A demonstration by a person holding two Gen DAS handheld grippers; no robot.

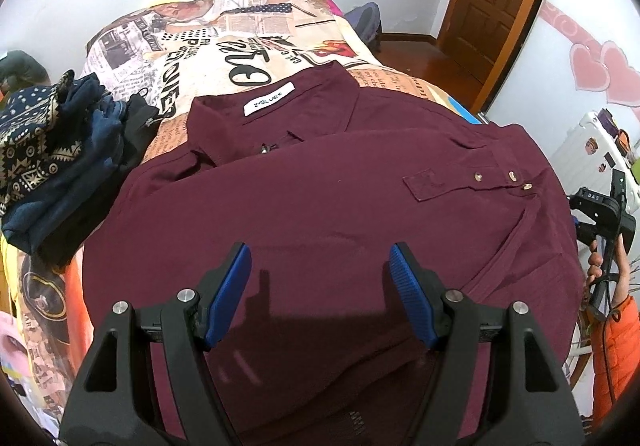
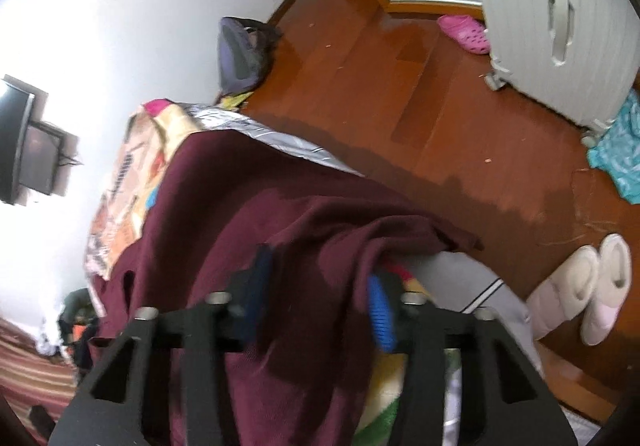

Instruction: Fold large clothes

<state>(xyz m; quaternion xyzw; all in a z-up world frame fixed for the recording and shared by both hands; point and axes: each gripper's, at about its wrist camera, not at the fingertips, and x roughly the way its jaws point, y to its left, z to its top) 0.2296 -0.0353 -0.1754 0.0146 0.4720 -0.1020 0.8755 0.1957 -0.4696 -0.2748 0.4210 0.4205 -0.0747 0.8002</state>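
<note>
A maroon shirt [image 1: 320, 214] lies spread on the patterned bedspread [image 1: 208, 58]. The left gripper [image 1: 320, 286] hovers over it, jaws apart and empty; the right gripper [image 2: 320, 298] straddles a fabric fold, grip unclear. Only the right view shows slippers [image 2: 588, 294].

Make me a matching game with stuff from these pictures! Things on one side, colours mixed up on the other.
Things:
1. shirt
2. clog on the floor
3. slippers
4. gripper pads

Colours:
A. blue
B. white
C. dark red
D. pink

Pairs: 1-C, 2-D, 3-B, 4-A
</note>
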